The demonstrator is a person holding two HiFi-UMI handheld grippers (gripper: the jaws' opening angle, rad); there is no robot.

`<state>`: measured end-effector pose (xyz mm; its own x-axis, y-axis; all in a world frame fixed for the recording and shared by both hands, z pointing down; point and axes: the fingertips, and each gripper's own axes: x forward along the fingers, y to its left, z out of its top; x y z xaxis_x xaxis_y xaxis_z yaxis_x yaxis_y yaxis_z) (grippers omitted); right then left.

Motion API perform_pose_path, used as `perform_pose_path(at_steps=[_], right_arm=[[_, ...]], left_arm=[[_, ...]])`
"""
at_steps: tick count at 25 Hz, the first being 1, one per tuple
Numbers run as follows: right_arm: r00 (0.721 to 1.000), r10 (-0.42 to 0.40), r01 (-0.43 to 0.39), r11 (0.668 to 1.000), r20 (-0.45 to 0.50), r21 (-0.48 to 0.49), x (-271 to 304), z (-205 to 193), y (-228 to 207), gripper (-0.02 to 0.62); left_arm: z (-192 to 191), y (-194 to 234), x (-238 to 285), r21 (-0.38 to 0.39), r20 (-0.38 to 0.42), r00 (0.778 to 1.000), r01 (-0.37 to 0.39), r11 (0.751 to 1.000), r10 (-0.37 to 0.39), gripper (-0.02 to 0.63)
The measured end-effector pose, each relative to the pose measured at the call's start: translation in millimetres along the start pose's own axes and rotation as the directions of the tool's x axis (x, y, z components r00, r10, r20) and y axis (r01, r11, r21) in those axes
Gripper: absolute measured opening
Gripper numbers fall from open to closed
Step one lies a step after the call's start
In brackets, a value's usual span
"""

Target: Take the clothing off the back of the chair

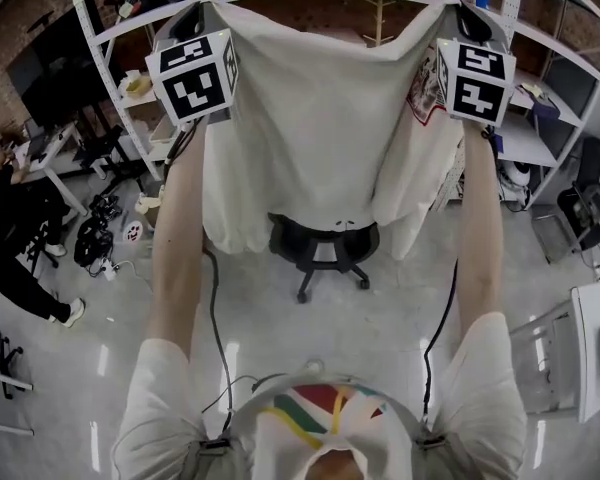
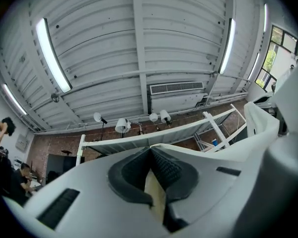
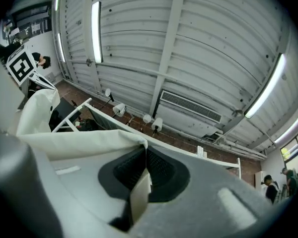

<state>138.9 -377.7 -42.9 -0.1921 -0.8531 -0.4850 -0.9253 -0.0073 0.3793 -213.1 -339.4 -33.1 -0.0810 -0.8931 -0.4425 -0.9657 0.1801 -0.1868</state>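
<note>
A white shirt [image 1: 320, 118] hangs spread out in the air, held by its two top corners high above the black office chair [image 1: 325, 246]. The cloth's lower edge still drapes in front of the chair's back. My left gripper [image 1: 202, 10] is shut on the shirt's left corner, and cream fabric [image 2: 154, 195] shows pinched between its dark pads [image 2: 166, 168]. My right gripper [image 1: 458, 10] is shut on the right corner, with a fold of fabric [image 3: 139, 197] between its pads [image 3: 159, 167]. Both gripper views point up at the ceiling.
White shelving racks [image 1: 130, 88] stand behind and to both sides of the chair. A person [image 1: 15, 228] sits at a desk on the left. A white table [image 1: 595, 338] is at the right, and cables [image 1: 215, 308] trail over the glossy floor.
</note>
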Motion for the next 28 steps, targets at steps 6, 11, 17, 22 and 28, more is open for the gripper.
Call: perform_pose_path(at_steps=[6, 11, 17, 22, 28], right_arm=[[0.994, -0.011, 0.009, 1.0, 0.107, 0.02, -4, 52, -10, 0.008], [0.982, -0.013, 0.01, 1.0, 0.188, 0.017, -18, 91, -17, 0.008], [0.967, -0.016, 0.012, 1.0, 0.255, 0.018, -44, 120, -37, 0.008], [0.955, -0.002, -0.006, 1.0, 0.297, 0.027, -68, 145, -45, 0.008], [0.936, 0.001, -0.019, 0.999, 0.353, 0.046, -102, 166, -52, 0.008]], left_arm=[[66, -9, -11, -0.001, 0.111, 0.994, 0.012, 1.0, -0.012, 0.014], [105, -11, -24, 0.021, 0.173, 0.985, 0.009, 1.0, -0.012, 0.014], [143, -21, -52, 0.017, 0.233, 0.972, 0.017, 1.0, -0.021, 0.014], [178, -24, -83, 0.026, 0.278, 0.96, 0.014, 1.0, -0.021, 0.014], [199, -28, -120, 0.022, 0.309, 0.951, 0.018, 1.0, -0.024, 0.014]])
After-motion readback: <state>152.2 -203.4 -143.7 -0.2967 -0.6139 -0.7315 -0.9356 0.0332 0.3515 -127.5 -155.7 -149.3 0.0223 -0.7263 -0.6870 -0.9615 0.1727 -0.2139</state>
